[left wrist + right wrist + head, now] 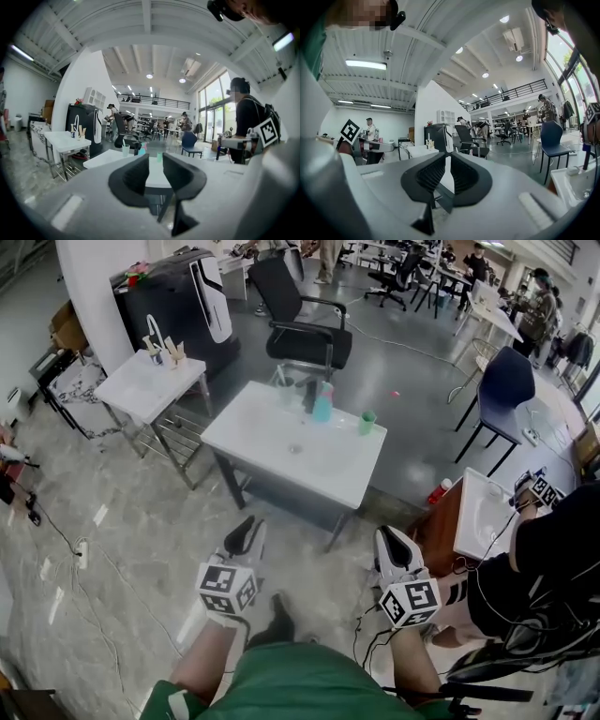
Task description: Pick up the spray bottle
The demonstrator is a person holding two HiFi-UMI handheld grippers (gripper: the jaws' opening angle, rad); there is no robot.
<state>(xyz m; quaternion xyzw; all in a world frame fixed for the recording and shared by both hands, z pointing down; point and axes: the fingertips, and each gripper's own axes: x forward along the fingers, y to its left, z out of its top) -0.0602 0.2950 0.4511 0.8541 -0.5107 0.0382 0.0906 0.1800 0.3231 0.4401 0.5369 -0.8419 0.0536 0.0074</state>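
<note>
Fingers (133,177) of left gripper (247,526) stand a narrow slit apart, nothing btwn them, touching nothing. Right gripper (388,538): fingers (465,174) closed together, also empty. Both grippers are held low in front of the person, aimed twd the white surface (253,432) and well short of it. Counted on that surface: 1 spray bottle (322,405), light blue, upright near the far edge, just beside 1 dark upright item (307,397) that I can't identify. Also 2 cups: 1 clear cup (284,390) w/ smth thin standing in it, left of the bottle, and 1 green cup (367,422) to the right, apart from it.
</note>
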